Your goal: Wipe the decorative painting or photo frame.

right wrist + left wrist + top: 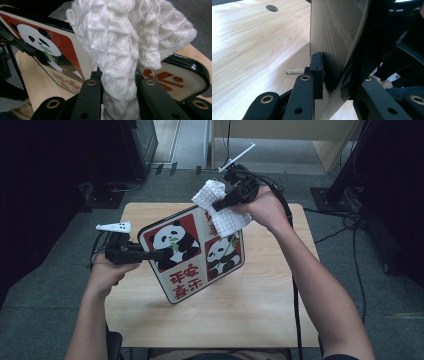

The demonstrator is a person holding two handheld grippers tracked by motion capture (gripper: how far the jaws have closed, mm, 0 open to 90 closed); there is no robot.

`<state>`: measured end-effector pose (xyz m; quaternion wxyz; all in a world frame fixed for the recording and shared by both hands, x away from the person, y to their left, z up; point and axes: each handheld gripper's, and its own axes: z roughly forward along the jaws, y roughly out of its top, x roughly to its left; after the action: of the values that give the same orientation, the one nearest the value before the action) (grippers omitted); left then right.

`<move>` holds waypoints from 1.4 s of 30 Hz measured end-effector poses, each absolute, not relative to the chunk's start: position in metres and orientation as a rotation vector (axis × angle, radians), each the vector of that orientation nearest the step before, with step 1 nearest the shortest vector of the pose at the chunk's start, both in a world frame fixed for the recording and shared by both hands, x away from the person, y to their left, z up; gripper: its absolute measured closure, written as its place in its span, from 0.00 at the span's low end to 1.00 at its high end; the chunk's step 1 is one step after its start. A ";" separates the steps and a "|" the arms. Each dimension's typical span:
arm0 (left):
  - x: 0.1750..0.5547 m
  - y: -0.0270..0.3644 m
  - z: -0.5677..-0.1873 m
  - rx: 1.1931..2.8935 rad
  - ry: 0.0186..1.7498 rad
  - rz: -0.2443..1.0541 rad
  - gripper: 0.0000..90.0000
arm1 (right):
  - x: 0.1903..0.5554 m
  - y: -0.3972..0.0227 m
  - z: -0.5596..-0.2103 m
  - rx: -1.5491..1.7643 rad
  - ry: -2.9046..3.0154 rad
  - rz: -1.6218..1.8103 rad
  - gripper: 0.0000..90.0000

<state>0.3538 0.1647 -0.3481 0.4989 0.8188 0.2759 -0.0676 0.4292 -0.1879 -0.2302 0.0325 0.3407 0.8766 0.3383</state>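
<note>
Gripping tilted panda tray [192, 255] edge w/ left tongs [161, 254], right tongs [219, 206] clenched on white cloth [220, 207] above.

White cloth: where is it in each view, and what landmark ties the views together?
High view: white cloth top centre, in the right claw, draped on the panda tray.
Left gripper view: not in it.
Right gripper view: cloth centre, rising between the jaws.
Shared landmark: panda tray.
</note>
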 end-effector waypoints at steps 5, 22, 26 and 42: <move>0.354 0.165 -0.348 1.983 0.664 -0.163 0.85 | 0.428 -0.187 -0.237 1.052 2.712 1.053 0.87; 0.354 0.165 -0.349 1.977 0.661 -0.170 0.85 | 0.420 -0.192 -0.262 1.034 2.711 1.095 0.86; 0.354 0.166 -0.349 1.978 0.660 -0.172 0.85 | 0.419 -0.193 -0.267 1.040 2.710 1.104 0.86; 0.353 0.164 -0.347 1.986 0.684 -0.167 0.85 | 0.415 -0.194 -0.281 1.046 2.723 1.119 0.86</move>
<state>0.3534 0.1644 -0.3473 0.4945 0.8191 0.2823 -0.0688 0.4145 -0.1944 -0.2815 0.0085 0.3348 0.8715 0.3581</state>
